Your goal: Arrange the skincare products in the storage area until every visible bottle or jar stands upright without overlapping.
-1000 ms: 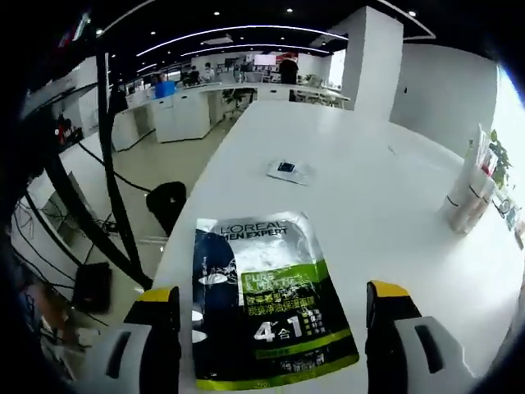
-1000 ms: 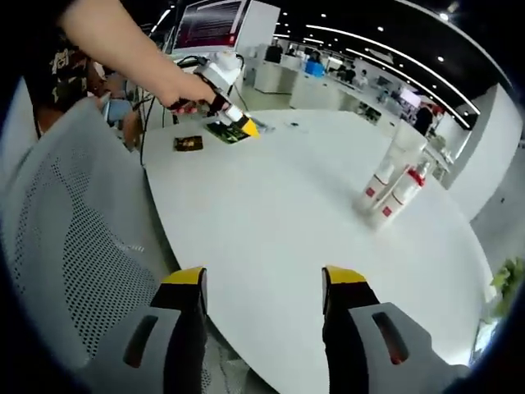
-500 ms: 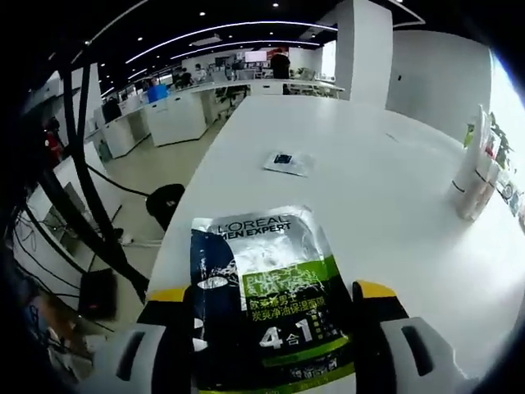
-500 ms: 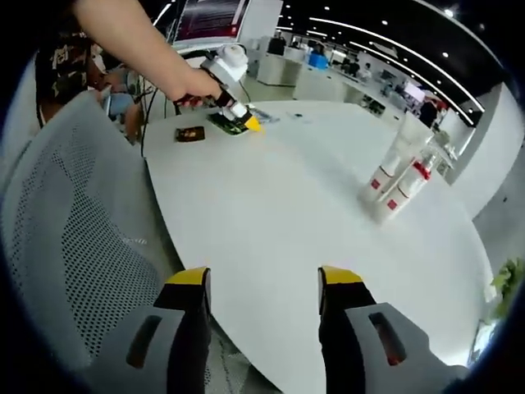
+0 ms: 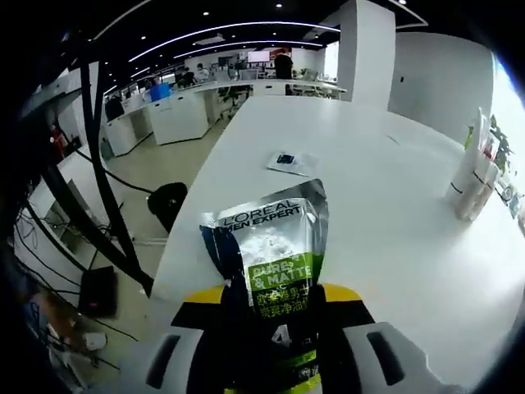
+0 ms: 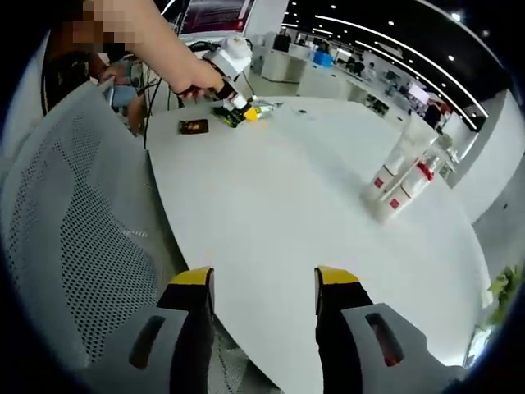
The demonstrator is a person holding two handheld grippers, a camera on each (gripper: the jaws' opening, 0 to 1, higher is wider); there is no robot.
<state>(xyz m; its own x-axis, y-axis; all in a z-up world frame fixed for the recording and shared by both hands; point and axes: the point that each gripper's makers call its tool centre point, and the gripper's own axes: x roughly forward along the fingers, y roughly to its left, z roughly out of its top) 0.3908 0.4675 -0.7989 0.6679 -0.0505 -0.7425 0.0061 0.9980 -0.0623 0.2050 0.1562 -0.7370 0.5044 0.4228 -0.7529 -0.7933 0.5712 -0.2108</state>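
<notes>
A silver, black and green L'Oreal Men Expert pouch (image 5: 272, 246) is pinched at its lower end between the jaws of my left gripper (image 5: 275, 300), which is shut on it. The pouch rises crumpled above the white table (image 5: 369, 222). Several white skincare bottles with red labels (image 5: 472, 185) stand together at the table's right side and also appear in the right gripper view (image 6: 402, 176). My right gripper (image 6: 264, 283) hangs open over the table's near edge, holding nothing. A hand holds the left gripper (image 6: 239, 108) far across the table.
A small white sachet with a blue square (image 5: 289, 162) lies beyond the pouch. A small dark packet (image 6: 194, 125) rests near the table edge by the left gripper. A grey mesh chair back (image 6: 74, 238) stands close on the left. Office desks fill the background.
My left gripper has shut on the pouch, which lay flat between open jaws before and now stands crumpled and raised. The right gripper has barely moved.
</notes>
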